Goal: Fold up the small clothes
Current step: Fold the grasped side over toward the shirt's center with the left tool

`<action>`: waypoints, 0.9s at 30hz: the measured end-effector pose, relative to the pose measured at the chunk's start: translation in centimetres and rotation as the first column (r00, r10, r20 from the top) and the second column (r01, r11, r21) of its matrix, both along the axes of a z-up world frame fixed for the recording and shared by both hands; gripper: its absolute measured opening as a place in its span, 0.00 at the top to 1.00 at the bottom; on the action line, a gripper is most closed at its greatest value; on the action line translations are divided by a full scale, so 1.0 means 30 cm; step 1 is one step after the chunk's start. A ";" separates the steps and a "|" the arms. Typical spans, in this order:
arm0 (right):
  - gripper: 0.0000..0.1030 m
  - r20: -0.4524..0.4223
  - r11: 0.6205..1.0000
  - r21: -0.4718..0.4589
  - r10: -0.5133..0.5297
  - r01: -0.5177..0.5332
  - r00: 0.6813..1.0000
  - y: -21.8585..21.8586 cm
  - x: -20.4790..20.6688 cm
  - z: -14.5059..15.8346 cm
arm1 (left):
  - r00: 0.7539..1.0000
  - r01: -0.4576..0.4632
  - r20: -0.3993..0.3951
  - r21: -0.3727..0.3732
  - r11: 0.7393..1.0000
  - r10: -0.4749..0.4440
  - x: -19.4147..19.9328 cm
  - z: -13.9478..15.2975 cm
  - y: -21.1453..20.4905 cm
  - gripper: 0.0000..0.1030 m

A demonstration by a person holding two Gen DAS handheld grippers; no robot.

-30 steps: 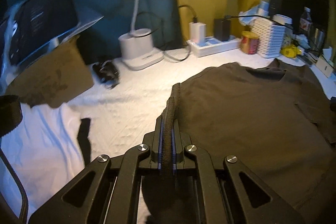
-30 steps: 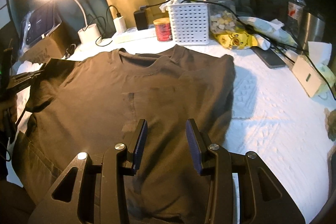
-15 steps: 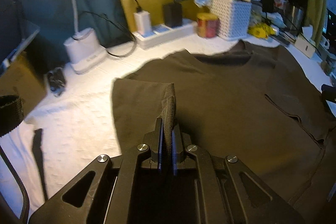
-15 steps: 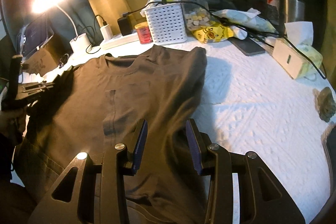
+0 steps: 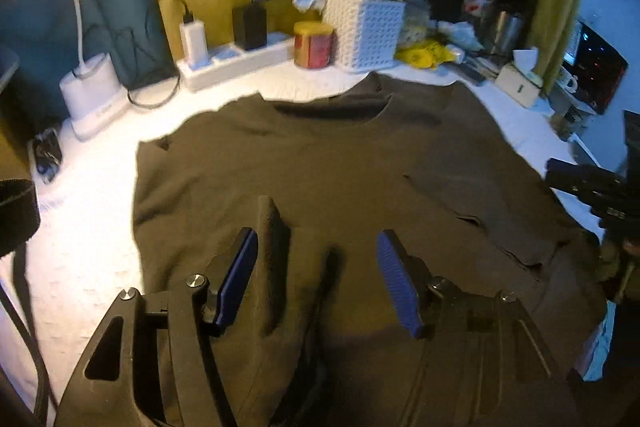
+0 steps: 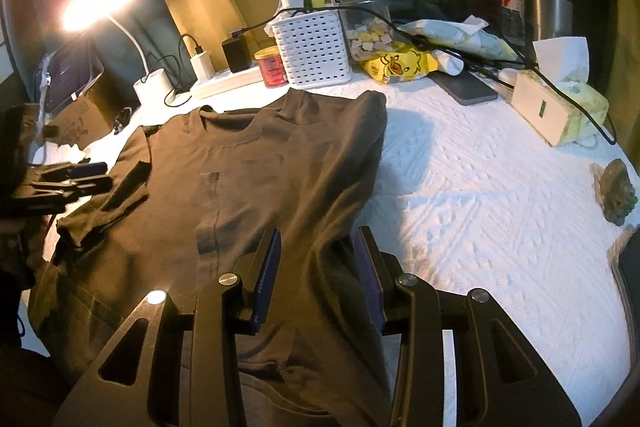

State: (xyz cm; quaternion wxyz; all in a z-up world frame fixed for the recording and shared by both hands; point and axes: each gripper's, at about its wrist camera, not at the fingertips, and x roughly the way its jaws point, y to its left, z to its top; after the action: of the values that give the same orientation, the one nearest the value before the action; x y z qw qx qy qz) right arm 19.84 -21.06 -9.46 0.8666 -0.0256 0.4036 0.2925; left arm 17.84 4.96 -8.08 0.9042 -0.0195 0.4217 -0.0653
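Shirt sleeve released

My left gripper [image 5: 316,283] was opening, the brown T-shirt [image 5: 328,167] sleeve ridge loose beside one pad; my right gripper [image 6: 316,267] seemingly stood half-open over cloth, holding nothing.

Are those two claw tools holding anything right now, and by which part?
Left gripper: nothing; its jaws are opening, and the T-shirt sleeve fold stands free between them. Right gripper: shirt cloth lies between its jaws; whether they pinch it is unclear.

White textured bedspread [image 6: 472,211], dark t-shirt [image 6: 256,179] spread flat, white basket [image 6: 312,51], tissue box [image 6: 548,111]
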 end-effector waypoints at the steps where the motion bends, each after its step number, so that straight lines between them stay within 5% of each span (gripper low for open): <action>1: 0.61 0.001 1.000 0.000 0.002 -0.002 1.000 0.002 -0.002 0.001 | 1.000 -0.003 0.010 0.005 1.000 0.003 -0.019 0.019 0.009 0.40; 9: 0.61 -0.003 1.000 -0.010 0.014 -0.014 1.000 0.025 -0.018 -0.003 | 0.998 -0.060 -0.004 0.042 0.997 0.060 -0.114 0.029 0.129 0.40; 17: 0.61 0.006 0.999 -0.012 0.038 -0.038 0.999 0.066 -0.037 0.008 | 0.993 0.111 0.014 0.106 0.988 -0.113 -0.091 -0.001 -0.027 0.41; 23: 0.61 0.003 1.000 -0.009 0.021 -0.021 1.000 0.044 -0.041 0.005 | 0.984 0.172 -0.084 0.178 0.969 -0.159 0.036 -0.102 -0.103 0.65; 27: 0.61 -0.008 1.000 -0.009 -0.008 0.008 1.000 0.009 -0.027 -0.008 | 0.984 0.155 -0.104 0.124 0.980 -0.142 0.084 -0.133 -0.079 0.75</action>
State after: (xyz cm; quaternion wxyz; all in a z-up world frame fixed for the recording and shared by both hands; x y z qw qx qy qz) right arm 19.04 -20.80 -9.70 0.8660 -0.0265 0.4084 0.2873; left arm 20.37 2.60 -12.09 0.8751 0.0687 0.4678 -0.1036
